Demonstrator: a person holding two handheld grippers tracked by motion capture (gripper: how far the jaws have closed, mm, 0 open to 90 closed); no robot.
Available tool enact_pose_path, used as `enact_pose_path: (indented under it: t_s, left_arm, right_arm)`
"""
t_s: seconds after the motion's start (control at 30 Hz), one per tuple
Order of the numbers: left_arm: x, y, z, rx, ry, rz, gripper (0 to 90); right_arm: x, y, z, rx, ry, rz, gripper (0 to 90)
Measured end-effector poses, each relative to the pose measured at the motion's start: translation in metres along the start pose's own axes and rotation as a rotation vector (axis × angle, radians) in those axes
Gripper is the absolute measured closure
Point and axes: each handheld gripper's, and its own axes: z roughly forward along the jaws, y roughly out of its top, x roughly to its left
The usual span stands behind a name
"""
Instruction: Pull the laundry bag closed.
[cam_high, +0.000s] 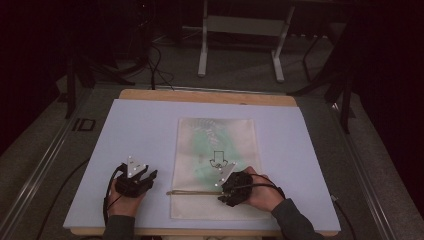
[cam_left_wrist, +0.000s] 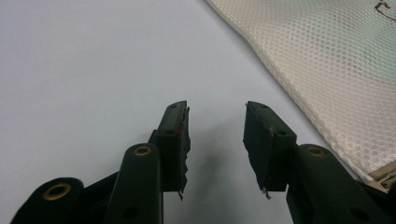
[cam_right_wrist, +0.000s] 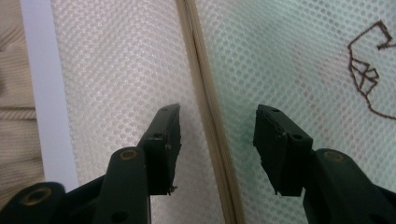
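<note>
A wooden table (cam_high: 210, 96) carries a pale lilac-blue board (cam_high: 145, 130) that covers nearly the whole top, leaving a strip of bare wood along the far edge and a thin one along the near edge. Flat on the board, a little right of centre, lies a white mesh bag (cam_high: 215, 145) with a greenish tint showing through it and a dark outline drawing near its middle. A tan zipper band (cam_right_wrist: 205, 116) runs across the bag near its near end. The table stands on grey carpet (cam_high: 240, 75).
</note>
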Motion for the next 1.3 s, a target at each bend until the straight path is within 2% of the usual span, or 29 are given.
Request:
enact_pose_path:
  t_s: [0.43, 0.8, 1.3]
  left_arm:
    - [0.000, 0.000, 0.000, 0.001, 0.003, 0.003, 59.4]
    - [0.001, 0.000, -0.001, -0.005, 0.003, 0.001, 59.4]
    - [0.000, 0.000, -0.001, -0.009, -0.004, 0.000, 59.4]
  right_arm:
    - [0.004, 0.010, 0.008, 0.000, 0.018, -0.026, 52.5]
    - [0.010, 0.029, 0.013, -0.011, 0.034, -0.060, 55.3]
    - [0.009, 0.045, 0.018, -0.035, 0.046, -0.071, 58.1]
